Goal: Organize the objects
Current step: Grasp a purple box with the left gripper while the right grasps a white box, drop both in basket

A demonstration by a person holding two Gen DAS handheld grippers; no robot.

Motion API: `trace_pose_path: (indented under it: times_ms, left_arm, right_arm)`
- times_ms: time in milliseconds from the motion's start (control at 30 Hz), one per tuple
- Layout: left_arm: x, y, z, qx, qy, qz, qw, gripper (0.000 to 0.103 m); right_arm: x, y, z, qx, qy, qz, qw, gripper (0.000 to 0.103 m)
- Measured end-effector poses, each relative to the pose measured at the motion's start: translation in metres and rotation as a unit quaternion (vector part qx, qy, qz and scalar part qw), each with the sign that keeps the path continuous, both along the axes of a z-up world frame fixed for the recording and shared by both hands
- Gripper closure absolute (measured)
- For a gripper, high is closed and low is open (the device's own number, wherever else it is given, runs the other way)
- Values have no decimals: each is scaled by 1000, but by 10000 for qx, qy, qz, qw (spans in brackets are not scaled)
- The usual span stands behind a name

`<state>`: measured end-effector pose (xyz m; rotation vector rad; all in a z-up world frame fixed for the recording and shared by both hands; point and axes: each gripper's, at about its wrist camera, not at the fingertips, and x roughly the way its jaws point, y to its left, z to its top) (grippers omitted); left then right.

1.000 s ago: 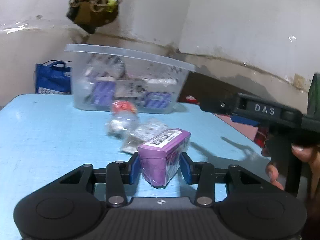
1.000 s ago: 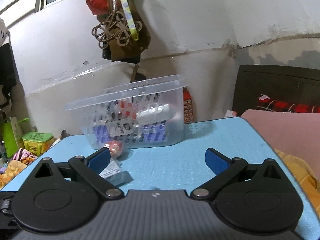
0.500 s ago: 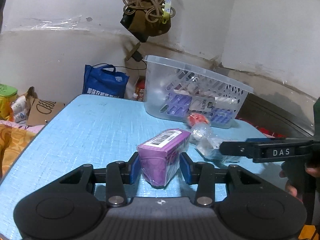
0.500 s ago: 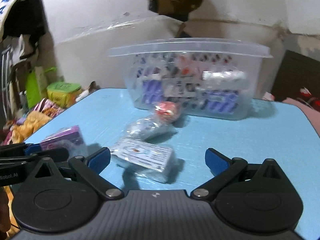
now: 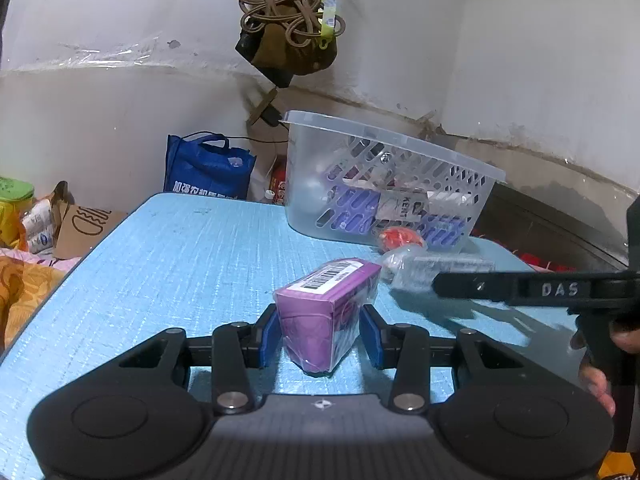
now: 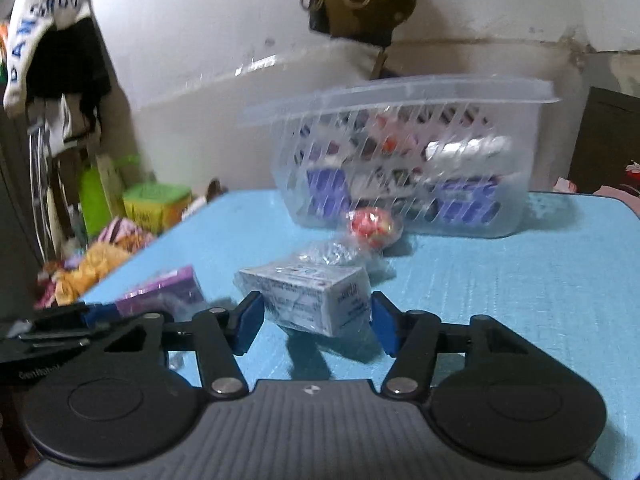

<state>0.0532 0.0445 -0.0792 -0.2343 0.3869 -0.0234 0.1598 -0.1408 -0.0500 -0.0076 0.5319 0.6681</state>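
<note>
My left gripper (image 5: pixel 320 338) is shut on a purple box (image 5: pixel 326 312) with a barcode label, held just above the blue table (image 5: pixel 180 264). My right gripper (image 6: pixel 314 320) has narrowed around a white wrapped box (image 6: pixel 316 296) on the table; its pads sit at the box's sides, and contact is unclear. The right gripper shows in the left wrist view (image 5: pixel 520 288) over the same white box (image 5: pixel 424 272). A clear slotted basket (image 6: pixel 400 160) holding several packs stands at the far edge. A red wrapped ball (image 6: pixel 370 222) and a clear packet (image 6: pixel 332 252) lie before it.
The basket also shows in the left wrist view (image 5: pixel 384 188). A blue bag (image 5: pixel 208 172) and a cardboard box (image 5: pixel 86 220) stand off the table's far left. A brown bag (image 5: pixel 288 36) hangs on the wall above. Green tubs (image 6: pixel 156 204) and clutter sit left of the table.
The right gripper moved in over the white wrapped box and its jaws narrowed from wide open to around it. The left gripper kept the purple box and turned slightly.
</note>
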Motion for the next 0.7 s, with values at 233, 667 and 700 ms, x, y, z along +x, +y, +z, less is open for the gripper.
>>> trace_pose_path:
  times_ms: [233, 667, 700]
  left_arm:
    - [1, -1, 5, 34, -45, 0, 10000, 56]
    - [-3, -15, 13, 172, -94, -88, 9998, 56]
    - [-4, -17, 14, 206, -112, -89, 9997, 56]
  right_arm:
    - [-5, -12, 4, 321, -203, -171, 9991, 45]
    - [-9, -66, 7, 814, -505, -704, 9929, 46]
    - [-10, -68, 6, 876, -527, -711, 9922, 46]
